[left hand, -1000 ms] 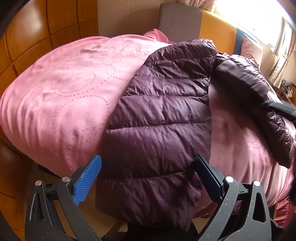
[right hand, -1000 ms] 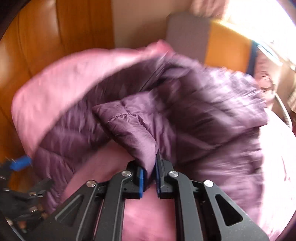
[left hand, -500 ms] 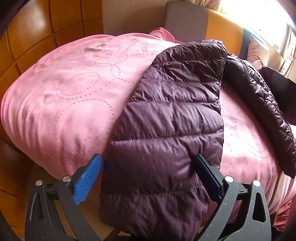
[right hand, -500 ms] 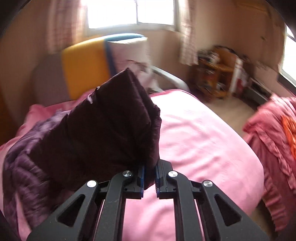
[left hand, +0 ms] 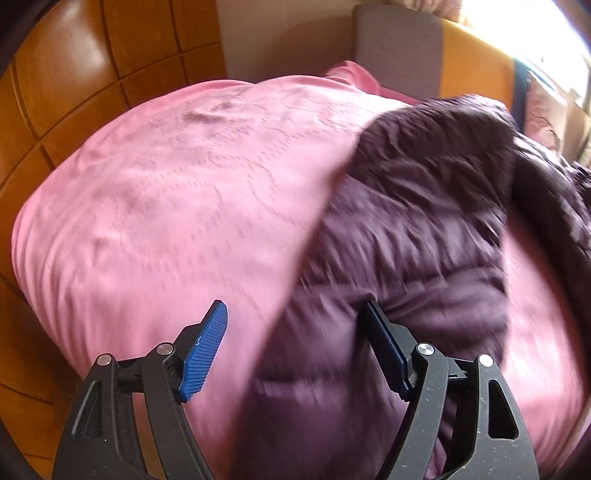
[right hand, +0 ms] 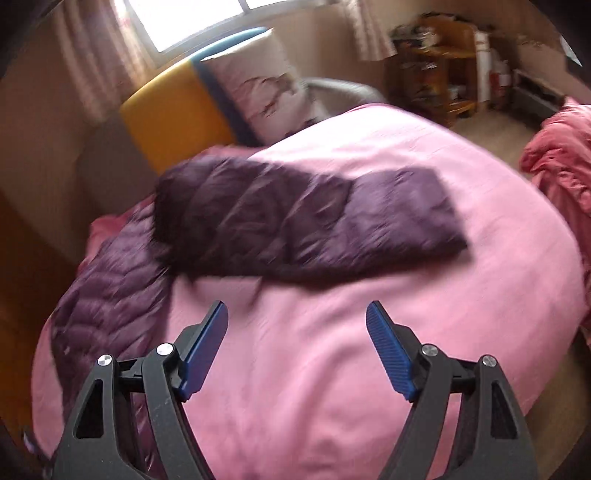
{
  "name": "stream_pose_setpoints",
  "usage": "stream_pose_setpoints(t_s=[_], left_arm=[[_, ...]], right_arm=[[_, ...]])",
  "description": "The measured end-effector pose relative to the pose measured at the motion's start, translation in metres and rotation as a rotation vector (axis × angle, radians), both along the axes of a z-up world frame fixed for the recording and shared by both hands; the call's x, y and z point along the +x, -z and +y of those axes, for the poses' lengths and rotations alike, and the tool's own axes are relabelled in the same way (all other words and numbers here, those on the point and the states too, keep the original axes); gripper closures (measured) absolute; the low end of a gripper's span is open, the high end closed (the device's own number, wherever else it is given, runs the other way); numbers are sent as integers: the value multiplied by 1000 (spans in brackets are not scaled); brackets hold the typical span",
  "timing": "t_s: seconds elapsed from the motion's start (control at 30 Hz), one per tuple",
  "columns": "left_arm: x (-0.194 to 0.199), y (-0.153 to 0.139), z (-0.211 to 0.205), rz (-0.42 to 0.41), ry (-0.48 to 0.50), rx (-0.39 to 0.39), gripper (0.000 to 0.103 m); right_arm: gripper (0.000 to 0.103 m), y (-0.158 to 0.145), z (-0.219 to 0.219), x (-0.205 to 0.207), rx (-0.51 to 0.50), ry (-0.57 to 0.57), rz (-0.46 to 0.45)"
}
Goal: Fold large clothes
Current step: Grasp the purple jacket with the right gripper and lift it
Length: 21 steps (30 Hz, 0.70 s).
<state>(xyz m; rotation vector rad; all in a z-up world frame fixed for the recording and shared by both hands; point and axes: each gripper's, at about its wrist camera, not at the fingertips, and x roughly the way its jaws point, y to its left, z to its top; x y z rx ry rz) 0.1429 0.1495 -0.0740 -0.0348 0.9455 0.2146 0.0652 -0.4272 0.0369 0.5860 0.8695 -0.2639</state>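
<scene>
1. Across the middle of the right wrist view lies a dark purple quilted jacket [right hand: 303, 225] on a pink bed cover [right hand: 332, 350], one flat part reaching toward the right of the frame and another running down the lower left edge of the bed
2. At the bottom of that view the right gripper [right hand: 297, 325] stands wide, its jaws having just been opening; only bare pink cover shows between its blue pads [right hand: 207, 343], and the jacket lies apart from them, higher in the frame
3. Behind the bed in the upper left are a yellow and blue headboard [right hand: 173, 110] and a pale pillow [right hand: 266, 88], with a bright window [right hand: 192, 18] above them
4. At the right edge a heap of reddish-pink cloth [right hand: 557, 162] sits beside the bed, and a cluttered wooden shelf [right hand: 439, 55] stands in the upper right
5. Through the left wrist view, which is blurred, the jacket [left hand: 406, 258] runs from the upper right down to the bottom centre over the same pink cover [left hand: 166, 206]
6. At the bottom of that frame the left gripper [left hand: 293, 321] is still fairly wide, its jaws having just been closing; the jacket's left edge lies between them, but the pads do not press on it, as far as the blur allows
7. Wooden wall panels [left hand: 74, 85] fill the upper left of that view
</scene>
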Motion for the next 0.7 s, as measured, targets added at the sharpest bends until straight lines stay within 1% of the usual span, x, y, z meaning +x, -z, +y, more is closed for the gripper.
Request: stream_pose_setpoints(t_s=[0.07,0.1,0.13,0.17,0.23,0.3,0.33,0.37,0.4,0.43,0.47,0.53,0.6,0.67,0.7], left_arm=[[13,-5,5,-13,-20,36,28],[19,-9,8,-27,-35,63,28],[26,-14,12,-45,-59,99,28],[31,-19,17,-56,-77,113,28],[36,-32,29,-85,-116,104,28],[31,-47,35,-133,-128,94,27],[24,-58,37,-170,-124,81,21],[19,-63,37,-186,-116,68,18],[12,-67,35,-204,-95,39,18],[4,-69,31,-210,-58,0,18],[0,-70,29,-208,-29,-31,18],[-13,-67,19,-209,51,-118,18],[-22,-63,9,-203,105,-176,18],[-28,-55,-7,-173,163,-249,18],[-28,-50,-13,-160,180,-281,18]], right_arm=[[26,5,46,-5,109,-176,-7],[26,8,68,-8,155,-248,-7],[26,13,93,-11,221,-337,-4],[27,18,118,-13,265,-394,9],[30,28,155,-16,321,-496,46],[40,36,188,-22,319,-568,68],[48,37,198,-20,290,-593,87],[61,37,210,-17,245,-614,106],[69,36,219,-12,223,-631,115],[81,33,224,-6,202,-640,116],[89,25,230,-2,164,-640,109],[95,4,234,5,130,-650,64],[97,-32,231,14,116,-654,-37],[99,-79,224,15,111,-638,-155],[100,-97,225,19,110,-628,-204]])
